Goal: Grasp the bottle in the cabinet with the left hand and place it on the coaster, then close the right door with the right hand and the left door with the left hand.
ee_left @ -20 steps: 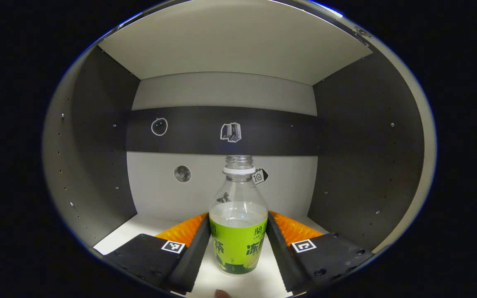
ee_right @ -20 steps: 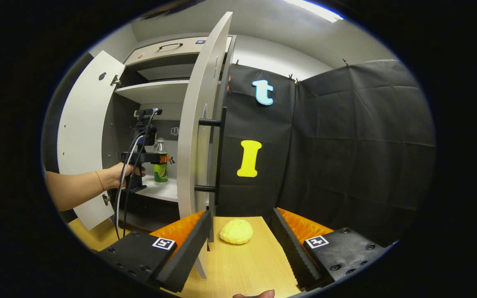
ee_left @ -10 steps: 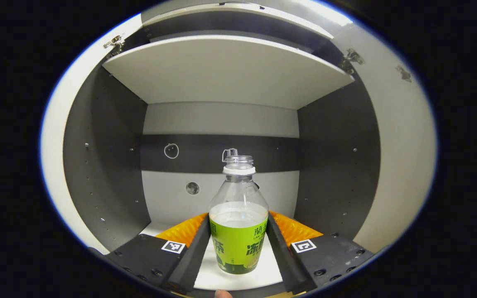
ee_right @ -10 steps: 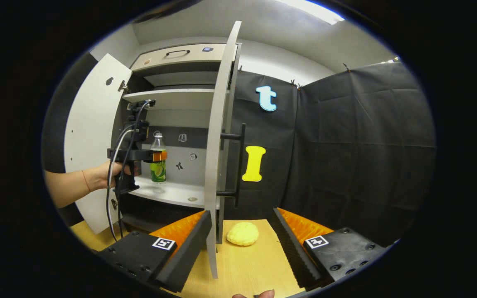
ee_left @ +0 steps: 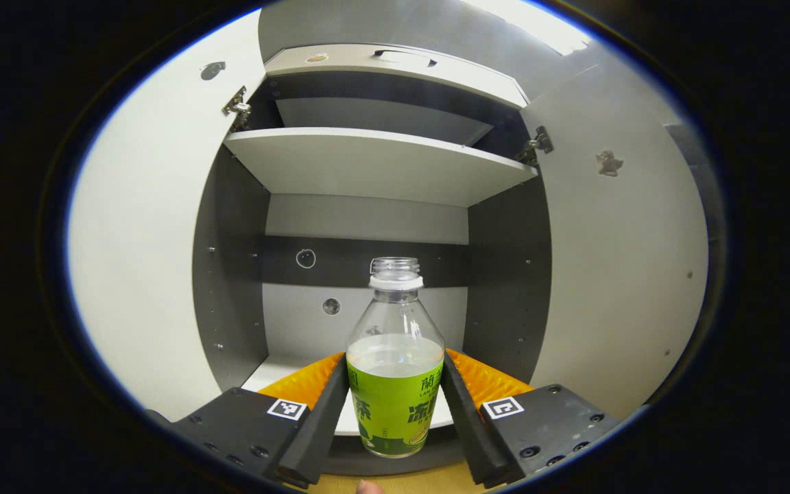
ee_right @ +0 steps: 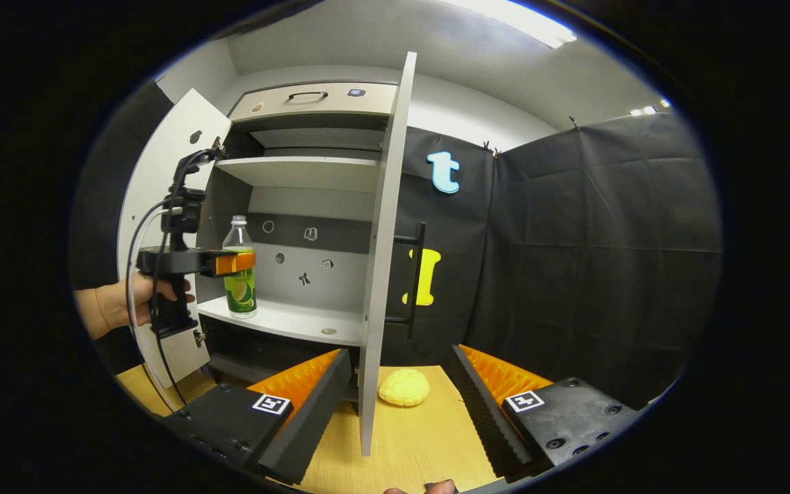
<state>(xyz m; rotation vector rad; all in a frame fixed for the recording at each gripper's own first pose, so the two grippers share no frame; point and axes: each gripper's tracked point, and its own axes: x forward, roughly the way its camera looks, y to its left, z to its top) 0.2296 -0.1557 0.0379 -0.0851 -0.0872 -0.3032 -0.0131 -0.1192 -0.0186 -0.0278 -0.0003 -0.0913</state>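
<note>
Between the left tongs (ee_left: 395, 401), in the left gripper view, the bottle (ee_left: 395, 370) stands upright, both fingers pressed to its label, at the shelf's (ee_left: 278, 370) front edge.

Over in the right gripper view, the right tongs (ee_right: 402, 405) hang released above the worktop (ee_right: 422, 439), the yellow coaster (ee_right: 404, 387) just ahead. Bottle and left tongs are up and well to the left, so the carry runs rightward and down past the right door (ee_right: 385, 274).

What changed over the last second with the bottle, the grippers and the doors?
The left gripper, jaws shut on the bottle throughout, has drawn it back from deep in the cabinet to the shelf's front edge. The right gripper stayed open over the table; both doors stayed open, and the yellow coaster stayed put.
</note>
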